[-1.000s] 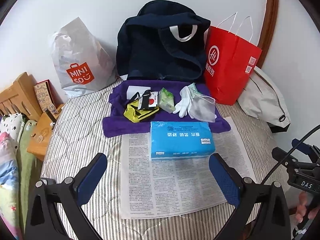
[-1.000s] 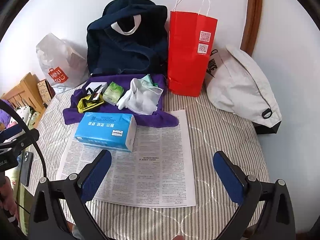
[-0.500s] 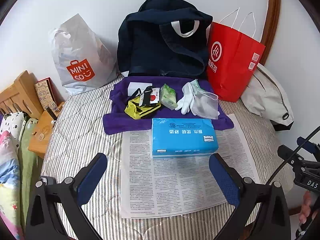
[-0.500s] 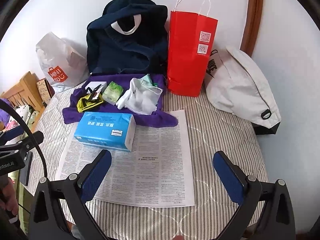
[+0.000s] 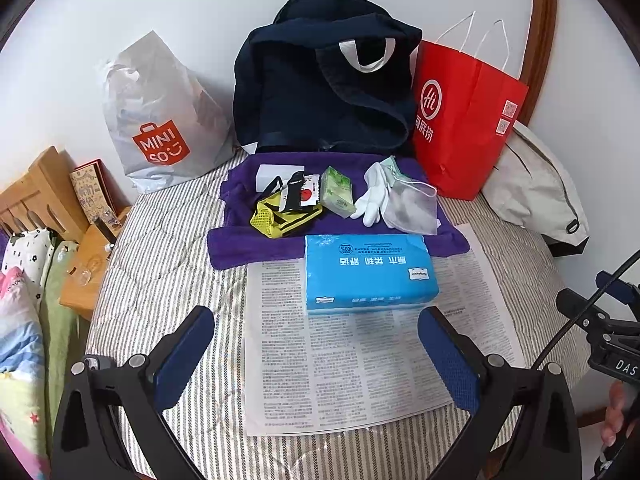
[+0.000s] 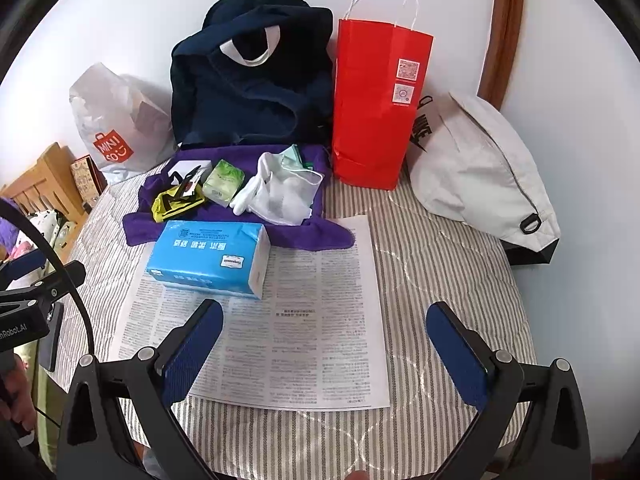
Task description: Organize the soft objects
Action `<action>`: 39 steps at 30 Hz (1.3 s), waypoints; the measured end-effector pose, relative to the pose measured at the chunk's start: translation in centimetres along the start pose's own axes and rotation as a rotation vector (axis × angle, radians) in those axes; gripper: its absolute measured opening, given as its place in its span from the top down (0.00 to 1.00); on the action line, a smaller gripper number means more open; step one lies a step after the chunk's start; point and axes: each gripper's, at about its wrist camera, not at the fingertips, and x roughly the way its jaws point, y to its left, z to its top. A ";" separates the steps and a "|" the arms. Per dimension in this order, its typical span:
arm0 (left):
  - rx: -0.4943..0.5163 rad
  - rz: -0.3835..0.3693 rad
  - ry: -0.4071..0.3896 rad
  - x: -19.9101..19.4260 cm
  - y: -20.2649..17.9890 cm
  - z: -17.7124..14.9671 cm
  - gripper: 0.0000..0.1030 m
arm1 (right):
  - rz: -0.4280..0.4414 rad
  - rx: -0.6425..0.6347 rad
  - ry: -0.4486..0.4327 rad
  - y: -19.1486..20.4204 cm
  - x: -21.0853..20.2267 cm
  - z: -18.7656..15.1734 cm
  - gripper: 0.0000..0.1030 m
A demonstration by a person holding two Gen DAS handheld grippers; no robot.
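Observation:
A blue tissue pack (image 5: 368,272) (image 6: 210,258) lies on a newspaper sheet (image 5: 360,352) (image 6: 288,320) on the striped bed. Behind it a purple towel (image 5: 248,246) (image 6: 312,236) carries a yellow mesh pouch (image 5: 280,220) (image 6: 172,204), a green tissue packet (image 5: 338,196) (image 6: 224,180), a white glove (image 5: 374,196) (image 6: 256,188) and a white mesh bag (image 5: 412,208) (image 6: 288,198). My left gripper (image 5: 316,344) is open and empty, just short of the tissue pack. My right gripper (image 6: 324,340) is open and empty over the newspaper.
Against the wall stand a Miniso plastic bag (image 5: 160,120) (image 6: 116,120), a navy tote bag (image 5: 328,80) (image 6: 252,76) and a red paper bag (image 5: 464,120) (image 6: 376,100). A grey drawstring bag (image 5: 536,196) (image 6: 480,172) lies right. A wooden headboard (image 5: 36,196) is left.
My left gripper has risen and drawn back a little, so the scene has slid down in its view. My right gripper has barely moved. Both stay open.

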 end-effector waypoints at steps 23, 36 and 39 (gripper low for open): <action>-0.006 0.003 -0.001 -0.1 0.7 -0.1 0.00 | 0.005 0.011 -0.002 -0.1 -0.3 0.1 0.02; -0.003 0.000 0.001 -0.2 0.7 -0.1 0.00 | 0.002 0.007 -0.004 -0.1 -0.5 0.1 0.02; -0.006 -0.002 0.000 -0.3 0.8 -0.1 0.00 | 0.002 0.006 -0.005 -0.1 -0.5 0.1 0.02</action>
